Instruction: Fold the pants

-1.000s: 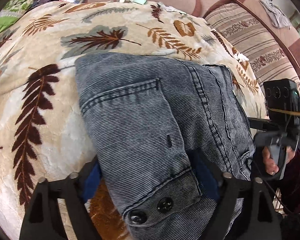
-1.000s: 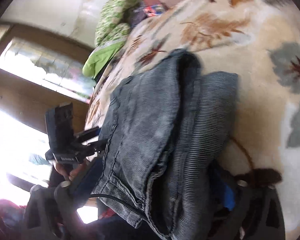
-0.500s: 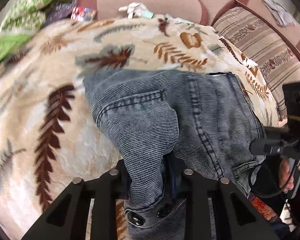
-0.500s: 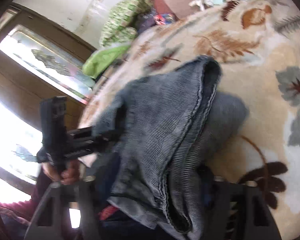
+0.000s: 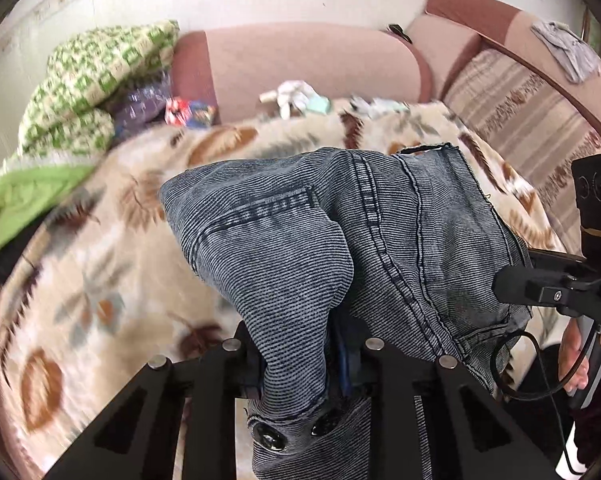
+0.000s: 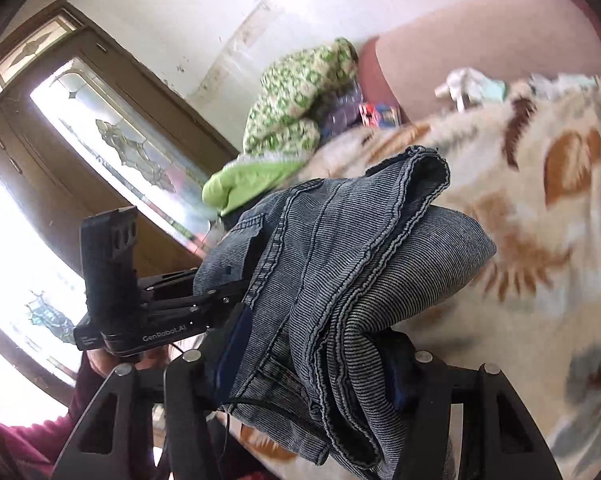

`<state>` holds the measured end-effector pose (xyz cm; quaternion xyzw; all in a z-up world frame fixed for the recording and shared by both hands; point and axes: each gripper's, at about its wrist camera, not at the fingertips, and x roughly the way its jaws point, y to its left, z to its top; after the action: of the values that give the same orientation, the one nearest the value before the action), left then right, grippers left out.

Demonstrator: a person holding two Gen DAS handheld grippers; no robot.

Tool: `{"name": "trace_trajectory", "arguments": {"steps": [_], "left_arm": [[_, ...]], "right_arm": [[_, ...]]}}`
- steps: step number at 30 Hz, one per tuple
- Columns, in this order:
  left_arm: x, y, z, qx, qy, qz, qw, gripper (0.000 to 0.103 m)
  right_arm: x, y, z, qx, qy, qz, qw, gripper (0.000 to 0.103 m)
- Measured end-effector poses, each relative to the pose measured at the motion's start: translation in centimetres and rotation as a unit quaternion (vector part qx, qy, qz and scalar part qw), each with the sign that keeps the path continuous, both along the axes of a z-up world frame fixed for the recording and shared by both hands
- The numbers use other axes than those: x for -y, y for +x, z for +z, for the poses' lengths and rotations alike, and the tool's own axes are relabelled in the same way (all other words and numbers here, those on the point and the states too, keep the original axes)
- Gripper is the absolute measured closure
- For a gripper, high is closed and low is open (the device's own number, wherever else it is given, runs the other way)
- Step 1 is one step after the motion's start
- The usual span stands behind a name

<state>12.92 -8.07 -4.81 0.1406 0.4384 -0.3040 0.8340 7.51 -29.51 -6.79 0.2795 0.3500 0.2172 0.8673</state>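
Folded grey-blue corduroy pants (image 5: 340, 240) hang lifted above a cream leaf-print blanket (image 5: 80, 280). My left gripper (image 5: 300, 360) is shut on the pants' waistband end near two dark buttons (image 5: 266, 434). My right gripper (image 6: 312, 364) is shut on the thick stack of folded layers (image 6: 340, 280) at the other side. The right gripper also shows at the right edge of the left wrist view (image 5: 556, 292), and the left gripper shows at the left of the right wrist view (image 6: 148, 312). The fingertips are hidden in the cloth.
A pink sofa back (image 5: 308, 64) runs behind the blanket. A green patterned quilt (image 5: 96, 84) and a lime cloth (image 5: 28, 204) lie at the left. Small clothes (image 5: 296, 96) lie at the back. A striped cushion (image 5: 520, 108) is at the right. A glass door (image 6: 80, 152) stands left.
Both grippers have closed on the pants and lifted them off the blanket. Both views have tilted up, so the sofa back and wall now show.
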Motion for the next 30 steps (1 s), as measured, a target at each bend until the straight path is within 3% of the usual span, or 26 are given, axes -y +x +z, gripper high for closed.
{"name": "trace_trajectory", "arguments": {"steps": [6,10,15,16,18,22,24,26,30], "left_arm": [[0.9,4.0,0.1,0.012,-0.001,0.024,0.9996,0.077],[1.3,6.1,-2.5,-0.009,0.003,0.044,0.9990,0.077],[2.0,8.9,-9.8,-0.060,0.055,0.083,0.9932,0.076],[2.2,9.2,-11.2,-0.049,0.075,0.094,0.9916,0.072],[2.1,9.3,-12.1,-0.038,0.072,0.100,0.9917,0.068],[1.7,8.6,-10.9,-0.025,0.060,0.108,0.9920,0.064],[1.5,8.1,-10.1,-0.018,0.068,0.123,0.9899,0.061],[1.4,6.9,-8.8,0.000,0.071,0.137,0.9881,0.050],[1.0,3.7,-4.8,0.083,0.070,0.153,0.9822,0.033]], "right_arm": [[0.6,4.6,0.9,0.022,0.004,-0.017,1.000,0.042],[1.2,7.5,-0.4,0.014,0.011,-0.024,1.000,0.042],[1.7,10.8,-6.2,-0.057,0.014,-0.036,0.998,0.043],[1.9,11.3,-7.7,-0.079,0.014,-0.041,0.996,0.043],[2.0,12.3,-10.0,-0.114,0.009,-0.048,0.992,0.043],[2.6,12.7,-11.2,-0.137,0.041,-0.046,0.989,0.043],[2.3,12.3,-10.2,-0.125,0.015,-0.049,0.991,0.041],[2.0,11.6,-8.8,-0.112,-0.011,-0.054,0.992,0.040],[0.9,8.8,-4.7,-0.055,-0.109,-0.088,0.989,0.033]]}}
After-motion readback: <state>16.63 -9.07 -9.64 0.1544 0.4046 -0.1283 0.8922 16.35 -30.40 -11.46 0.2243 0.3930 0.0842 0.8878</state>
